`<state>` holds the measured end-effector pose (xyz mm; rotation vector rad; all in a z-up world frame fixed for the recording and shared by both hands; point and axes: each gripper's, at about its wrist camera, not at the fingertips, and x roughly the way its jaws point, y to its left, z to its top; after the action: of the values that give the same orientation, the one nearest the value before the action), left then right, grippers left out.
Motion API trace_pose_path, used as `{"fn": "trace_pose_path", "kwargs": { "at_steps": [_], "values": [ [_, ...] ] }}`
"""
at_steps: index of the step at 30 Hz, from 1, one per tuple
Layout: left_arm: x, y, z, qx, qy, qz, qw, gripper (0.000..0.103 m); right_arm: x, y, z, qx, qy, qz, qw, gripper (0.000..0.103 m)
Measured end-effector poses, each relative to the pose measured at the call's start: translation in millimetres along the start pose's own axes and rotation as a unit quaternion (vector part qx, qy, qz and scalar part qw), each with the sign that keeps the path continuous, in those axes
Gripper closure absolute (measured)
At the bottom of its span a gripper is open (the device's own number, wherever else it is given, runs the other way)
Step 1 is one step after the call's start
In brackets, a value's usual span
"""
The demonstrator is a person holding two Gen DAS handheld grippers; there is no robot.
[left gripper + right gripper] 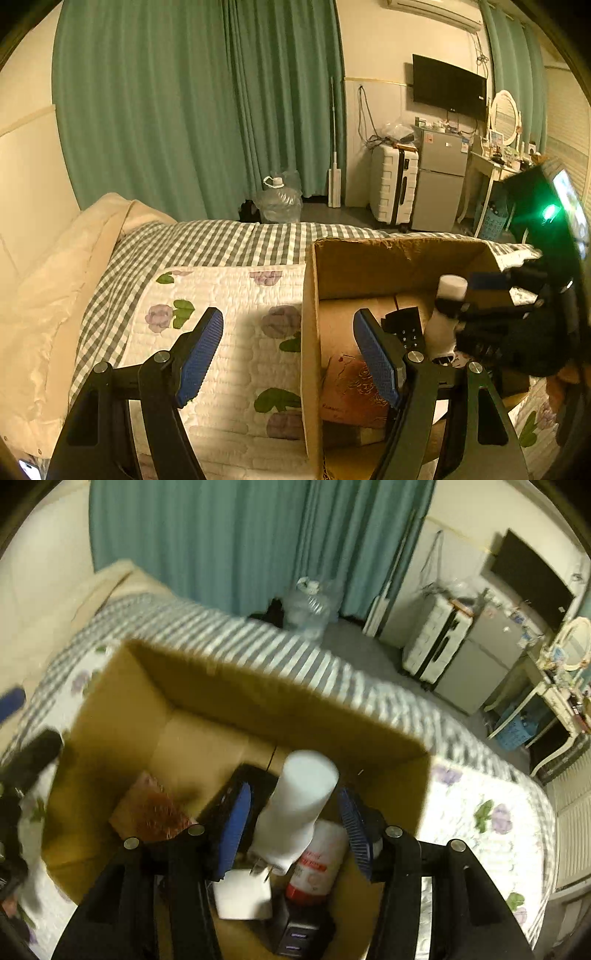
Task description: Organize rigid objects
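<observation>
An open cardboard box (110, 716) sits on the bed. Inside it, a white cylindrical bottle (295, 805) tilts above a red-and-white bottle (321, 864). A white plug adapter (242, 895) lies at the near edge, a black remote (404, 326) beside it, and a reddish embossed box (351, 391) towards the left wall.

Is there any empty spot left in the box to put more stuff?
Yes. The far-left floor of the cardboard box, between the back wall and the reddish patterned box, is bare. The near side is crowded: a white bottle between the right gripper fingers, a red-labelled bottle, a white plug and a black remote.
</observation>
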<state>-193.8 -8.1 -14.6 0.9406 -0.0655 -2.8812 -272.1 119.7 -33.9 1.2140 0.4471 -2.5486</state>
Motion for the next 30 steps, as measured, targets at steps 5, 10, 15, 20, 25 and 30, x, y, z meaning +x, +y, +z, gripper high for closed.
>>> {"fn": "trace_pose_path", "kwargs": {
  "at_steps": [5,10,15,20,25,30],
  "values": [
    [-19.3,-1.6,4.2,-0.002,-0.014,-0.003,0.9999,0.027,-42.0,-4.4,10.8,0.023,-0.063,-0.005,0.998,0.053],
    [-60.1,-7.8,15.4,-0.002,-0.05,-0.012,0.9987,0.027,-98.0,-7.1,8.6,0.047,-0.12,-0.009,0.992,0.053],
    [-119.0,-18.0,27.9,0.018,-0.11,-0.008,0.9938,0.027,-165.5,-1.4,-13.7,0.054,-0.175,-0.023,0.983,0.05],
    [-177.0,-18.9,28.6,0.025,-0.175,-0.006,0.9843,0.025,-222.5,-2.8,-43.9,0.074,-0.221,-0.032,0.972,0.038],
    [-213.1,-11.3,16.6,0.004,-0.213,-0.014,0.977,0.021,-259.7,-10.0,-77.5,0.107,-0.26,-0.035,0.959,0.015],
    [-216.6,-8.5,2.1,-0.004,-0.207,-0.024,0.9781,0.019,-267.7,-6.4,-106.9,0.123,-0.279,-0.041,0.952,0.0]
  ]
}}
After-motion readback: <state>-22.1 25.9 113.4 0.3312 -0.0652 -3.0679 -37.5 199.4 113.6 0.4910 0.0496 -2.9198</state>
